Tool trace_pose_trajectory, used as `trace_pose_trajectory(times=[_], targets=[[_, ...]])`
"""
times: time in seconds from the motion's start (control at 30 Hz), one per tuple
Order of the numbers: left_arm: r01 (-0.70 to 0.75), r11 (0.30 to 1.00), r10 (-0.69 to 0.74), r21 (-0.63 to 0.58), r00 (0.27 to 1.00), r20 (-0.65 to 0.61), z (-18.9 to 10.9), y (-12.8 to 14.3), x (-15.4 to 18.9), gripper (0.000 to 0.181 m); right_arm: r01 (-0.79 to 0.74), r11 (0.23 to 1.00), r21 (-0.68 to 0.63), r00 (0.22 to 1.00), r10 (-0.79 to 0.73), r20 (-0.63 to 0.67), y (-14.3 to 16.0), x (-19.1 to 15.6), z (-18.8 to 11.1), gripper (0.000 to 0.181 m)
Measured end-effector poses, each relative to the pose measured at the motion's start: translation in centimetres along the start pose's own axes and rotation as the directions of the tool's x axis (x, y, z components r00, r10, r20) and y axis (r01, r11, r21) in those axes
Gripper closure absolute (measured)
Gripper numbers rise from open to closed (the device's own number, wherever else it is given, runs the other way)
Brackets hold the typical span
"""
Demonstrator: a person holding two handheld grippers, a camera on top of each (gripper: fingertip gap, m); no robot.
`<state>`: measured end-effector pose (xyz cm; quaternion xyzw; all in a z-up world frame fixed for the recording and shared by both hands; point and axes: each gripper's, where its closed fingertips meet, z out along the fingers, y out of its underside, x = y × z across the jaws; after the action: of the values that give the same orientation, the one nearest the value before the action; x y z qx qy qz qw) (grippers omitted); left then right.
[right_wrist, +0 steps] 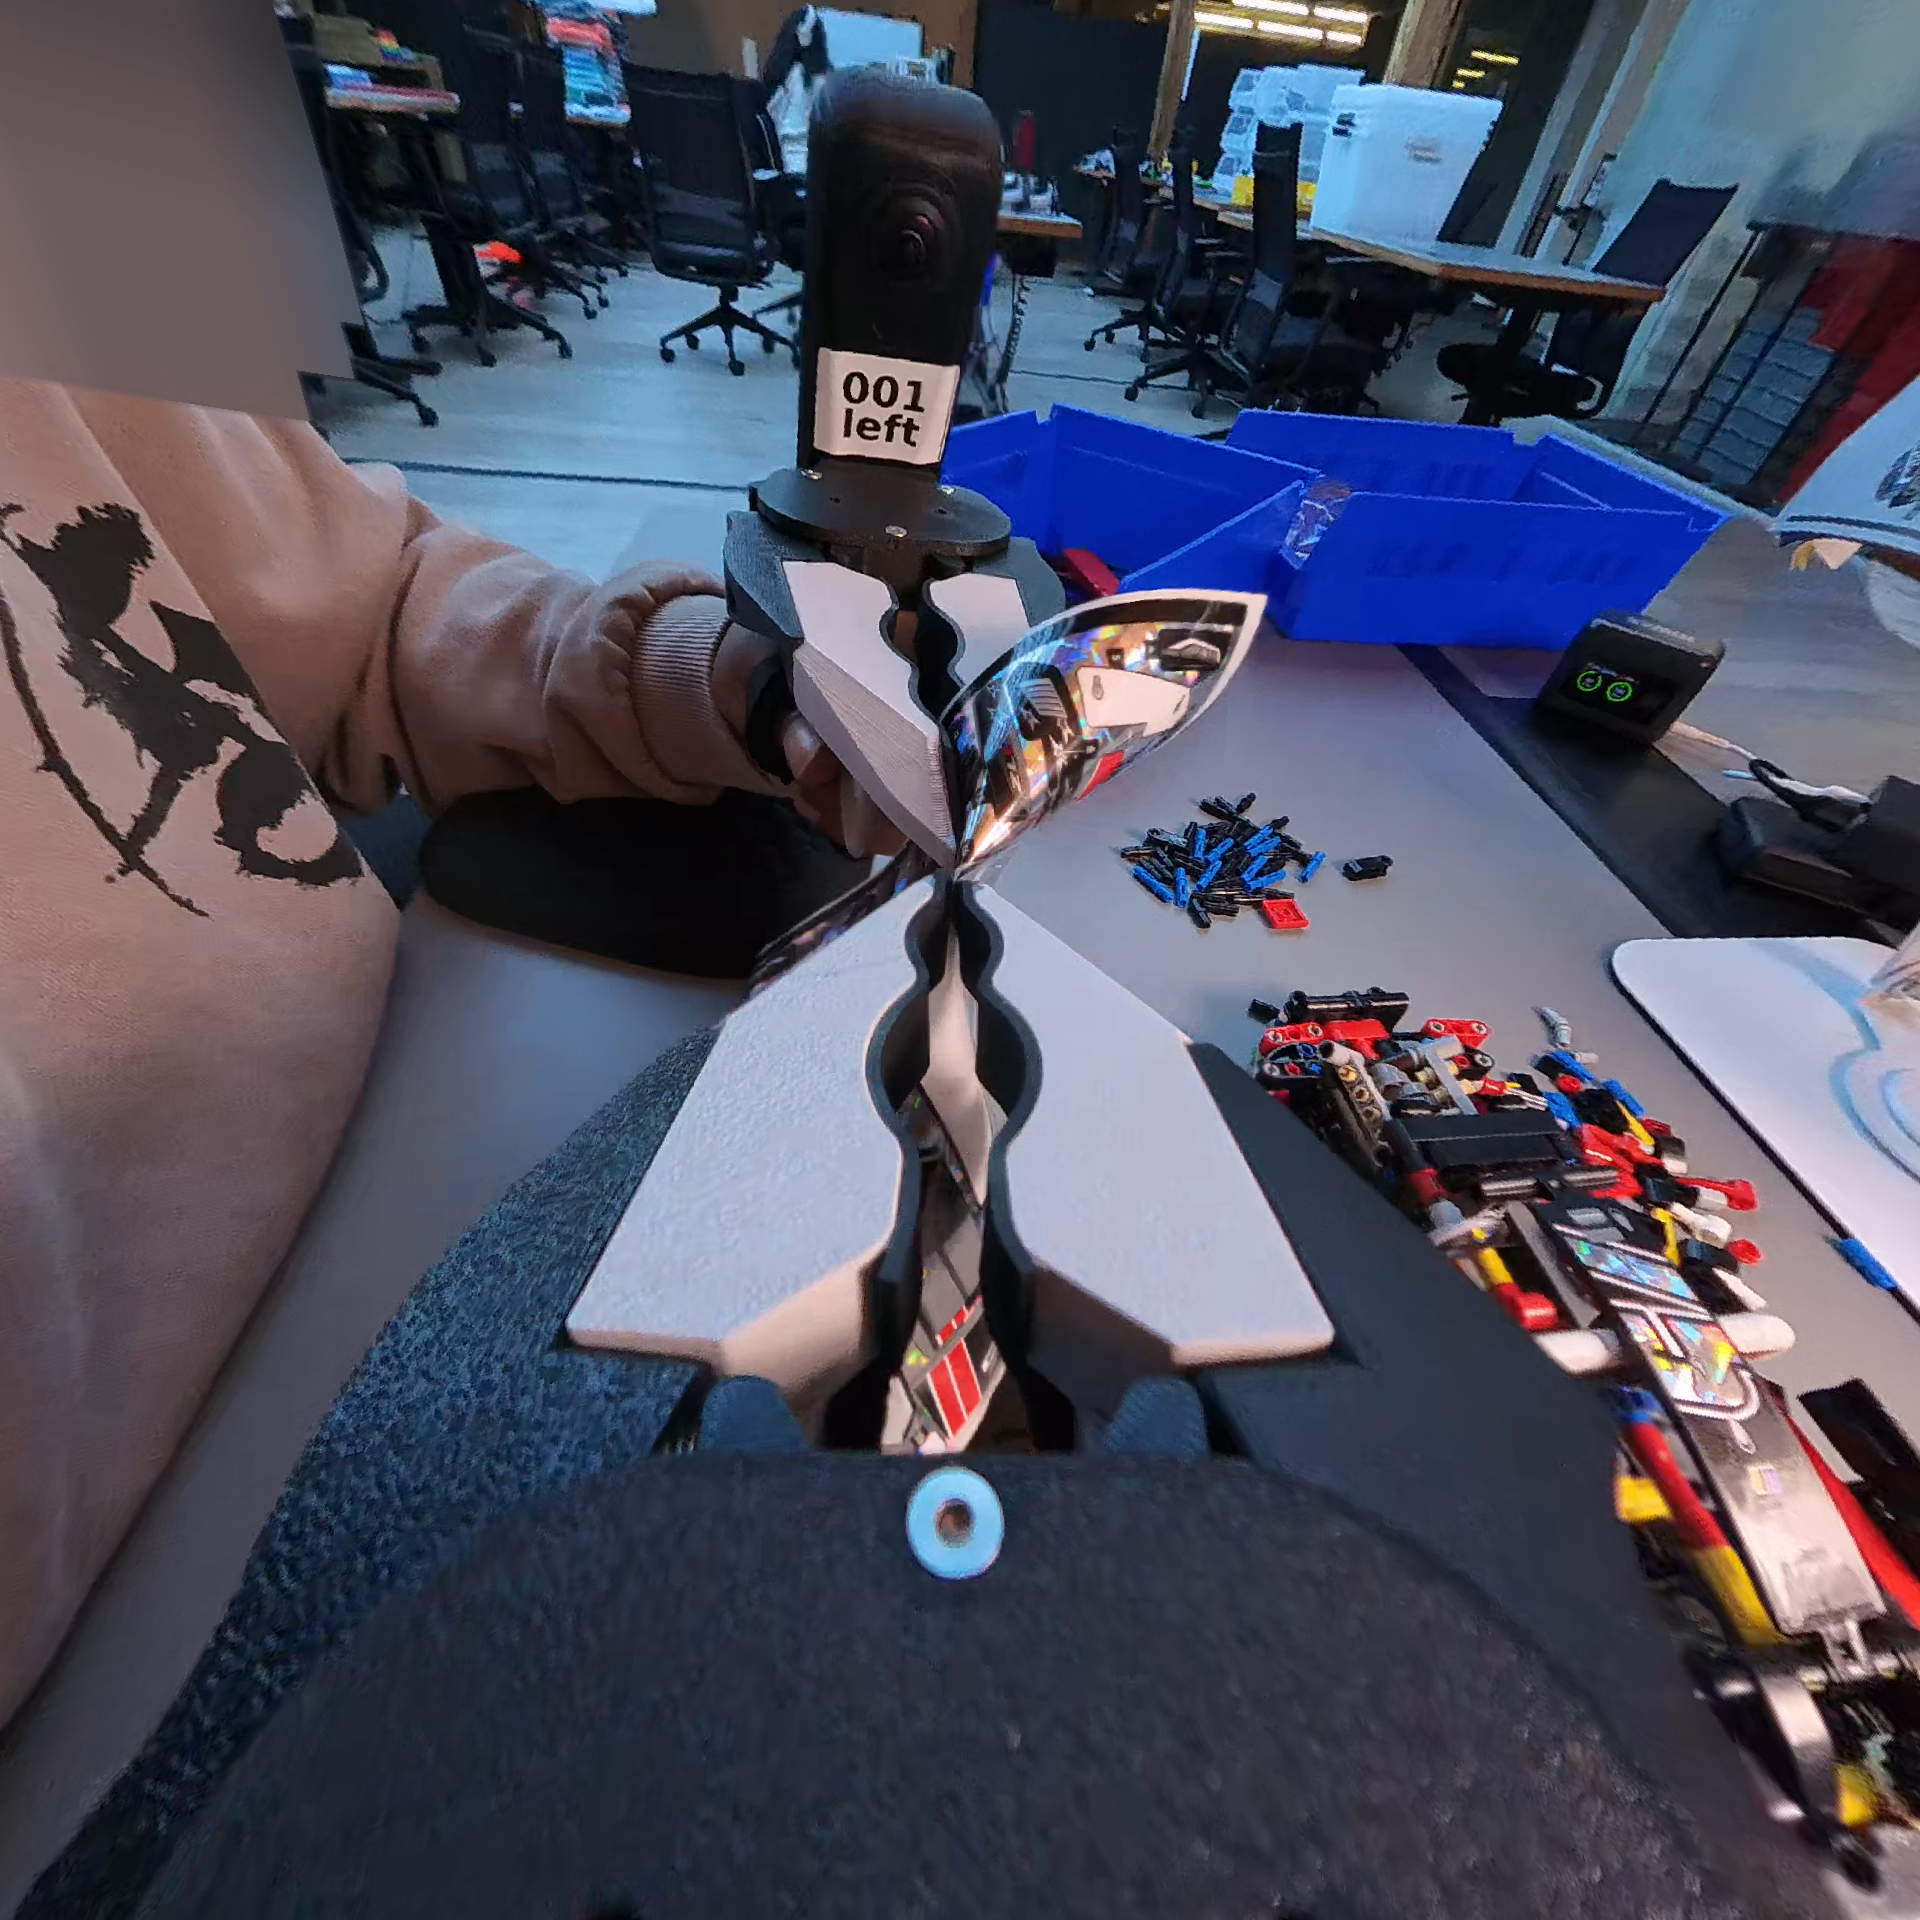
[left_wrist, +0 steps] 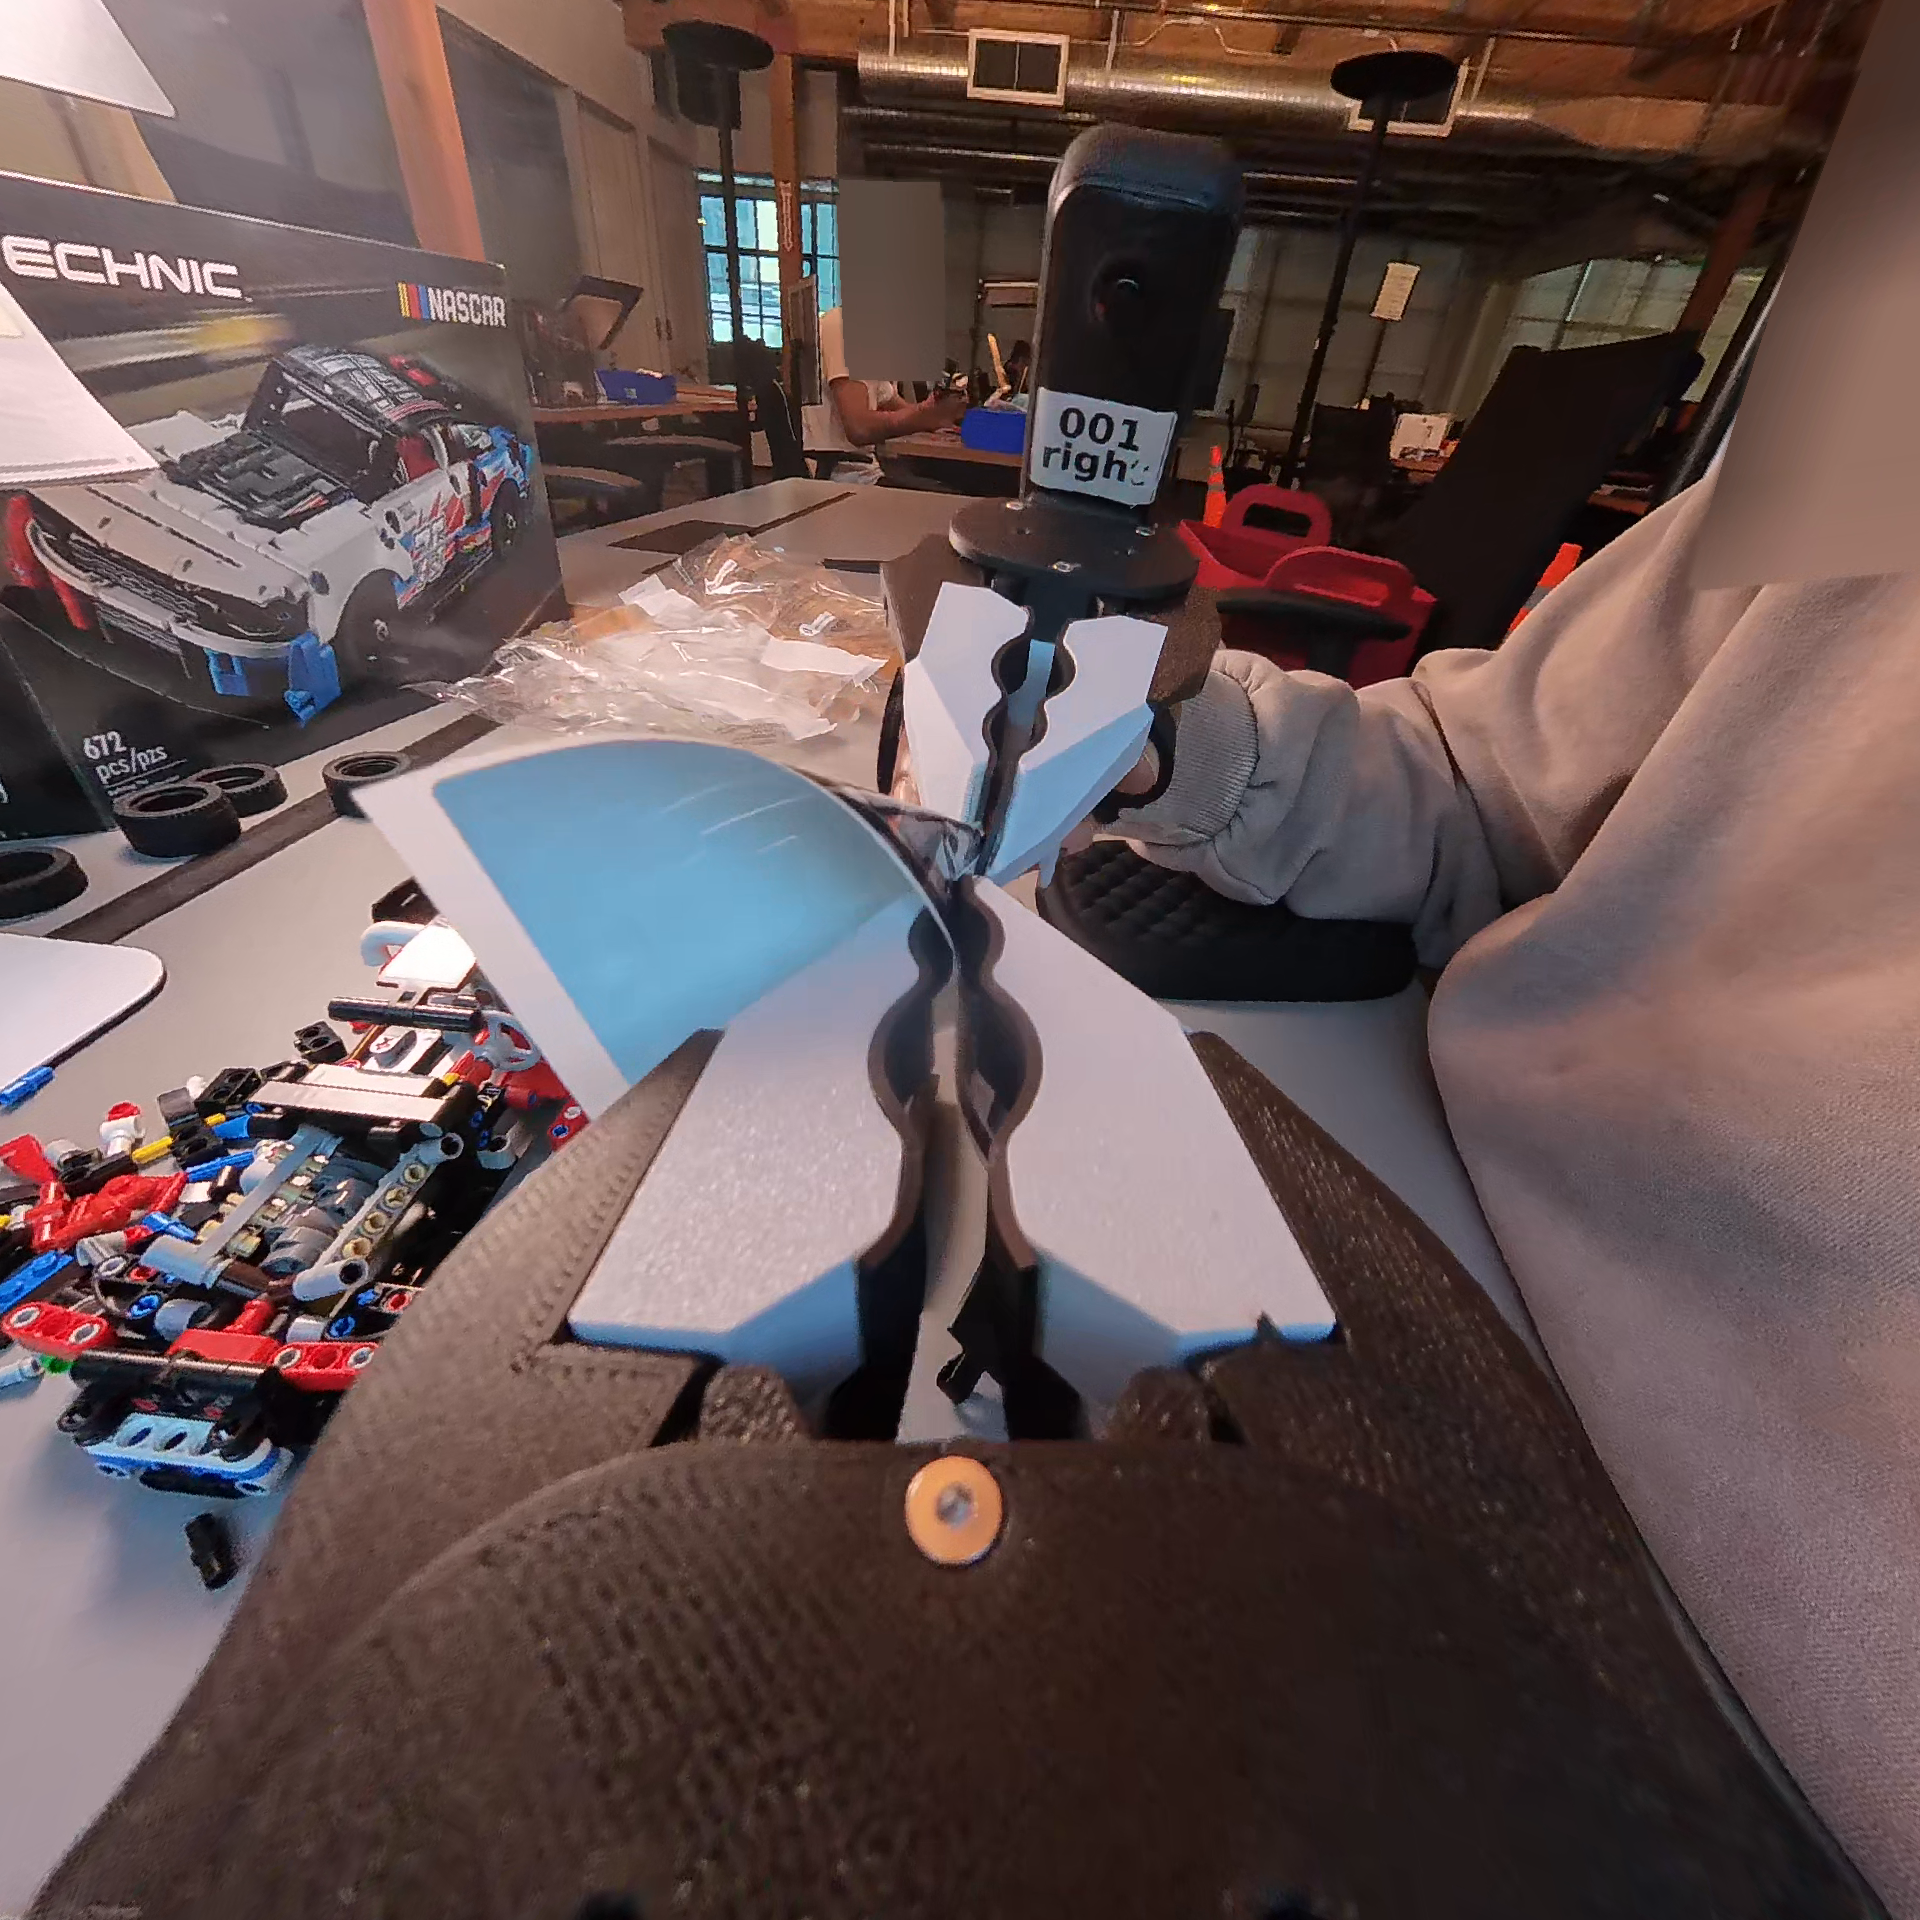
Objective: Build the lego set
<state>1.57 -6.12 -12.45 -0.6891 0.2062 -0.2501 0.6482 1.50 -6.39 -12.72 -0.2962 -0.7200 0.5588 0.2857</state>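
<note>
Above the grey tabletop (left_wrist: pixel 260 894), beside the half-built car (right_wrist: pixel 1538 1195), my left tongs (left_wrist: pixel 961 894) and right tongs (right_wrist: pixel 951 883) are both pinched tight on one corner of the sticker sheet (right_wrist: pixel 1101 707), which looks light, floppy and easily creased, so edges are best.

left tool (left_wrist: pixel 961 914) clamped, right tool (right_wrist: pixel 951 894) clamped, tips nearly meeting

Both hand-held grippers (right_wrist: pixel 951 888) pinching sticker sheet (right_wrist: pixel 1091 707)

The grey table (right_wrist: pixel 1455 810) carried a half-built car (right_wrist: pixel 1558 1247) right of the right gripper's fingers, loose pins (right_wrist: pixel 1216 862) beyond
</note>
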Motion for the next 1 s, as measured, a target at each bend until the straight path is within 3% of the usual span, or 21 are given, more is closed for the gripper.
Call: trace_pose_trajectory(times=[0.03, 0.4, 0.67, 1.0], targets=[[-0.006, 1.000, 0.006, -0.004, 1.000, 0.004, 0.0, 0.0, 0.0, 0.181, -0.024, 1.000, 0.010, 1.000, 0.024, 0.010, 0.0, 0.0, 0.0, 0.181], [-0.220, 0.969, 0.229, -0.110, 0.970, 0.085, 0.5, 0.9, 0.2, 0.181, -0.205, 0.979, 0.017, 0.970, 0.201, 0.139, 0.6, -0.3, -0.4, 0.181], [-0.263, 0.955, 0.275, -0.135, 0.958, 0.085, 0.6, 1.2, 0.3, 0.181, -0.276, 0.960, 0.042, 0.945, 0.264, 0.193, 0.4, -0.2, -0.9, 0.181], [-0.250, 0.958, 0.261, -0.142, 0.963, 0.065, 0.8, 1.6, 0.6, 0.181, -0.233, 0.972, 0.023, 0.957, 0.225, 0.185, 0.9, -0.1, -1.1, 0.181]])
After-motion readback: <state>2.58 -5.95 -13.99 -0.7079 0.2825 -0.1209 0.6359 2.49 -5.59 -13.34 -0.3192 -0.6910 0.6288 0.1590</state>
